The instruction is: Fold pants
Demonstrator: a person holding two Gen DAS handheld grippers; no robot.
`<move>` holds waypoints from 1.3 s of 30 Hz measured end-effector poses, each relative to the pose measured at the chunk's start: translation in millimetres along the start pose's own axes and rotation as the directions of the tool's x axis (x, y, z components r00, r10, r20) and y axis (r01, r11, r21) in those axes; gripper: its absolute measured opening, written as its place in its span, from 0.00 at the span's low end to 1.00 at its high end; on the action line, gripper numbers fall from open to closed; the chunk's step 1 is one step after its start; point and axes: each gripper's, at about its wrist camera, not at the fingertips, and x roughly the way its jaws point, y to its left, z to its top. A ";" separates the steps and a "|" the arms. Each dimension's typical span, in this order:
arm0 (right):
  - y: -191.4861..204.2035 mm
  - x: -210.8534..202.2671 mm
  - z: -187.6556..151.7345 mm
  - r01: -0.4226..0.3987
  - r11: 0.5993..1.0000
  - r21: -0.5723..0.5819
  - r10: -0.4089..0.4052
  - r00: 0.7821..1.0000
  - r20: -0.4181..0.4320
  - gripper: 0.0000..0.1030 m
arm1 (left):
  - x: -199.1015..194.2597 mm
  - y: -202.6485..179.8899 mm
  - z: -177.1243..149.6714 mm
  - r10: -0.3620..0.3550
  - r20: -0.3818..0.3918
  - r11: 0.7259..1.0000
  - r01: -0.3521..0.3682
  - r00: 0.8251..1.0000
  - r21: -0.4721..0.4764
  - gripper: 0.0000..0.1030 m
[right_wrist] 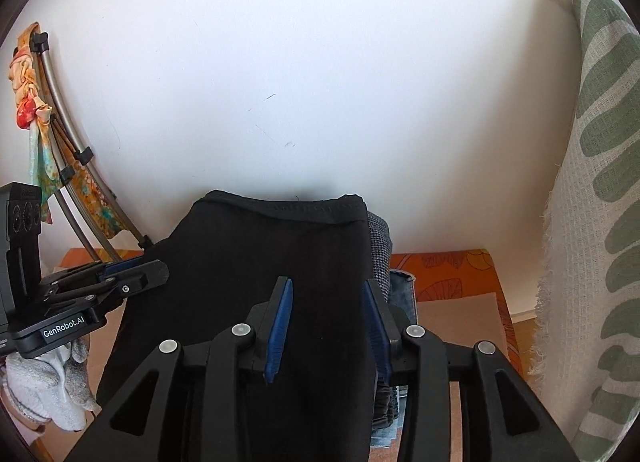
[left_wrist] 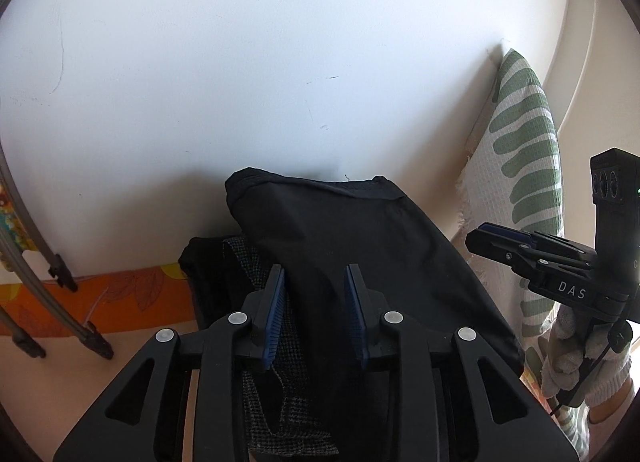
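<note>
The black pants (left_wrist: 360,246) lie folded on top of a pile of clothes against the white wall, waistband toward the wall. My left gripper (left_wrist: 314,268) hovers open over the pile's left part, blue pads apart, nothing pinched between them. My right gripper (right_wrist: 327,281) is open over the right part of the black pants (right_wrist: 280,246), its pads clear of the cloth. Each gripper shows in the other's view: the right gripper (left_wrist: 486,236) at the right edge, the left gripper (right_wrist: 156,270) at the left. Gloved hands (left_wrist: 568,358) hold them.
Under the pants lie a grey checked garment (left_wrist: 256,270) and jeans (right_wrist: 402,294). The pile sits on an orange leaf-print cloth (right_wrist: 452,274). A green-striped white cushion (right_wrist: 592,221) stands at the right. Metal rack rods (left_wrist: 36,262) with patterned fabric (right_wrist: 36,121) lean at the left.
</note>
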 end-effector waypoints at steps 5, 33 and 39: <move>5.6 -18.8 -7.8 0.008 1.000 0.003 -0.008 1.000 0.009 0.38 | -12.8 6.2 -5.6 0.056 0.002 0.998 -0.056 0.998 0.020 0.33; 156.8 -236.0 -119.8 0.097 0.995 0.000 -0.095 0.976 0.194 0.88 | -272.0 -17.3 -107.3 0.012 0.125 0.998 -0.020 0.992 0.062 0.57; 202.9 -281.2 -166.9 0.140 0.990 0.002 -0.136 0.959 0.249 1.00 | -327.9 -22.0 -152.2 -0.011 0.150 0.998 0.001 0.989 0.066 0.70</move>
